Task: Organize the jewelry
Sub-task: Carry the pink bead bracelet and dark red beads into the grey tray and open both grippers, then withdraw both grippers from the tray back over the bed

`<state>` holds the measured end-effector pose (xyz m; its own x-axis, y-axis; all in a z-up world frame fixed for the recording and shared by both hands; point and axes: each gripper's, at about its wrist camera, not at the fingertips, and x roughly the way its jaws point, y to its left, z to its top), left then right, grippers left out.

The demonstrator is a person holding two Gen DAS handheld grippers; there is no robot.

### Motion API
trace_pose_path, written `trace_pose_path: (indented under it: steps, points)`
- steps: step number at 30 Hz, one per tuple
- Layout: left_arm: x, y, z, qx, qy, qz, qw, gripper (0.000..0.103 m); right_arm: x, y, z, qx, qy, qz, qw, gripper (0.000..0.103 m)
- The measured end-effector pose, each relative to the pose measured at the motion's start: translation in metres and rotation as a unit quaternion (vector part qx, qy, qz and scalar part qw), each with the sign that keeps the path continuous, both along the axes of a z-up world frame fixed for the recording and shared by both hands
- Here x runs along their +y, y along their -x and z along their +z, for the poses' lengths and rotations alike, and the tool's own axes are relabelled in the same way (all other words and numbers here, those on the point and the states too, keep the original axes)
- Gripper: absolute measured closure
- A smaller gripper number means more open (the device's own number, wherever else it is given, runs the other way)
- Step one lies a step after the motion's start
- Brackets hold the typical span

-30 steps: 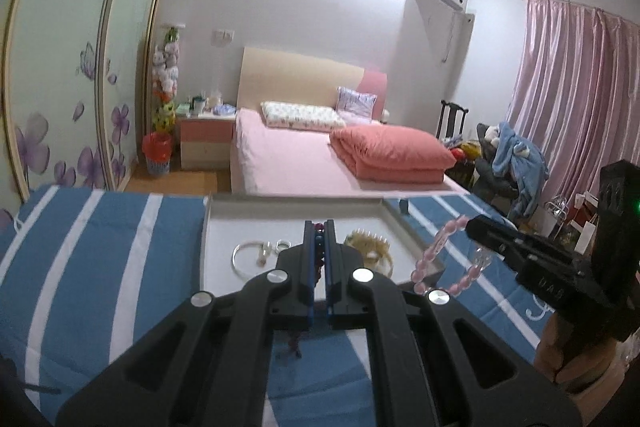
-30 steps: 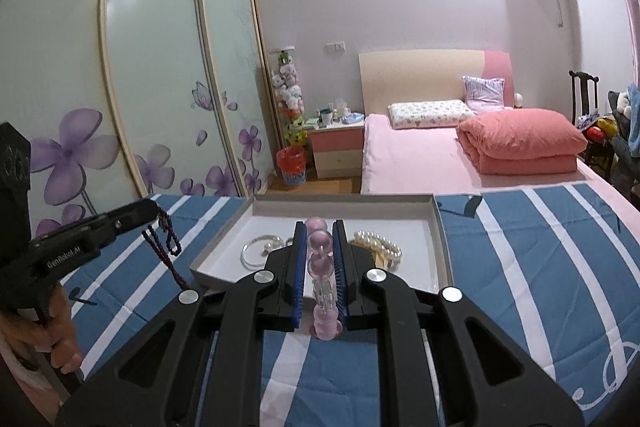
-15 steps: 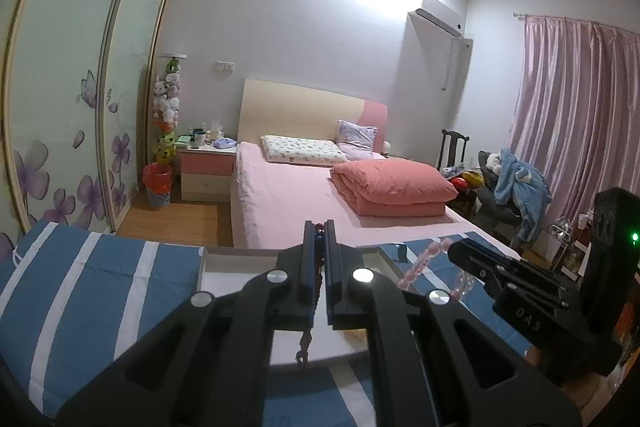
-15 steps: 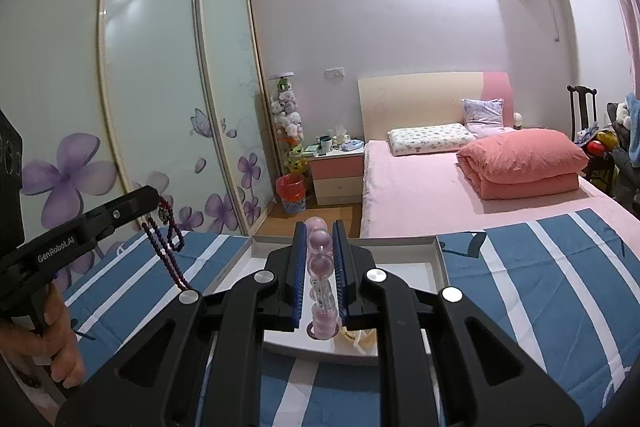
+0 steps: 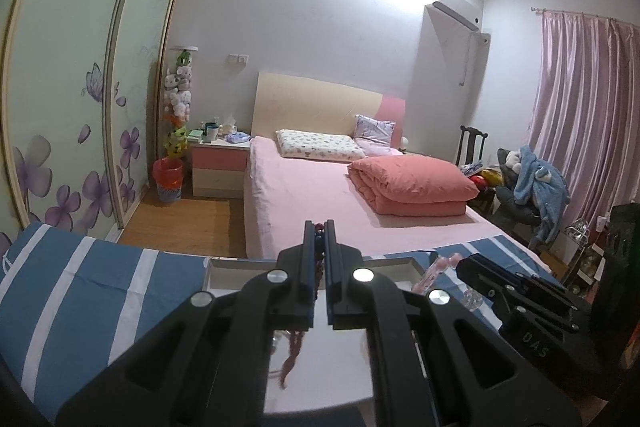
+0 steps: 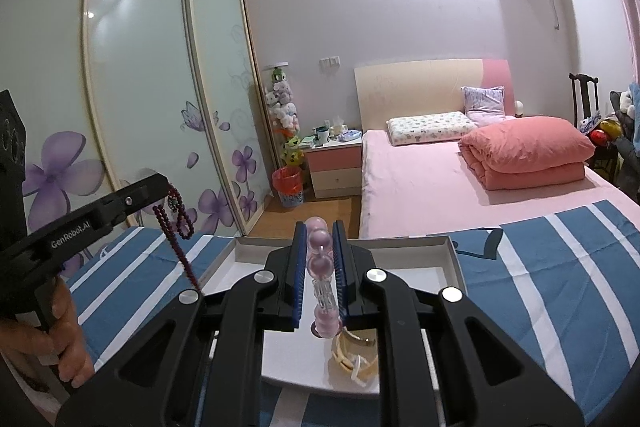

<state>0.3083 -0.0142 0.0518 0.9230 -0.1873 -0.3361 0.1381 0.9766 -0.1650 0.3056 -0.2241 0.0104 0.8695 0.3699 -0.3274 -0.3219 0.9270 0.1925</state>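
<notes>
My left gripper (image 5: 319, 227) is shut on a strand of dark red beads (image 5: 295, 341), which hangs below its fingers over the white tray (image 5: 216, 269). My right gripper (image 6: 319, 227) is shut on a bracelet of pink and clear beads (image 6: 320, 259), held above the same tray (image 6: 451, 255). A cream bracelet (image 6: 356, 359) lies in the tray under the right fingers. In the right wrist view the left gripper (image 6: 162, 183) stands at the left with the dark beads (image 6: 176, 223) dangling. In the left wrist view the right gripper (image 5: 464, 265) comes in from the right with the pink beads (image 5: 440, 263).
The tray rests on a blue cloth with white stripes (image 6: 560, 267). A person's hand (image 6: 60, 327) holds the left gripper's handle. Beyond are a pink bed (image 5: 320, 187), a sliding wardrobe with purple flowers (image 6: 140, 107) and a bedside cabinet (image 5: 218, 163).
Both grippers have moved over the tray with their beads still held. The tray has sunk lower in both views and its contents now lie mostly under the fingers.
</notes>
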Motion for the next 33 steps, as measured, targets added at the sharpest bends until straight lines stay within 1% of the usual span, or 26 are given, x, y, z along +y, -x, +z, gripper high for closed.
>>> trace_pose_path:
  steps: [6,12,14,15,16,17,18,26,30,33]
  points:
    - [0.006,-0.021,-0.024,0.022,0.004,0.003,0.9997,0.098,0.009,-0.012,-0.013,0.011,0.007,0.003,1.000,0.089]
    - [0.007,-0.030,-0.040,0.038,0.002,0.001,0.9993,0.098,0.014,-0.021,-0.023,0.026,0.017,0.003,1.000,0.089]
    - [0.006,-0.033,-0.044,0.042,0.001,0.001,0.9991,0.096,0.014,-0.023,-0.024,0.028,0.020,-0.004,0.999,0.086]
    - [0.006,-0.034,-0.046,0.042,0.000,0.001,0.9991,0.094,0.013,-0.023,-0.024,0.028,0.021,-0.005,0.999,0.073]
    - [0.006,-0.034,-0.048,0.043,-0.001,0.000,0.9991,0.091,0.012,-0.021,-0.023,0.027,0.021,-0.008,0.999,0.062]
    - [0.005,-0.033,-0.049,0.045,-0.001,0.001,0.9990,0.085,0.011,-0.020,-0.022,0.022,0.020,-0.013,0.999,0.046]
    - [0.006,-0.033,-0.050,0.046,0.001,0.002,0.9990,0.080,0.010,-0.019,-0.021,0.015,0.019,-0.016,1.000,0.045]
    - [0.016,-0.023,-0.045,0.043,0.007,0.014,0.9990,0.074,0.007,-0.016,-0.013,0.011,0.023,-0.021,0.999,0.045]
    - [0.025,-0.008,-0.039,0.038,0.012,0.025,0.9989,0.069,0.005,-0.008,-0.007,0.005,0.024,-0.022,0.999,0.045]
    - [0.029,0.010,-0.037,0.036,0.013,0.031,0.9988,0.066,0.003,0.008,-0.002,-0.002,0.027,-0.020,0.999,0.045]
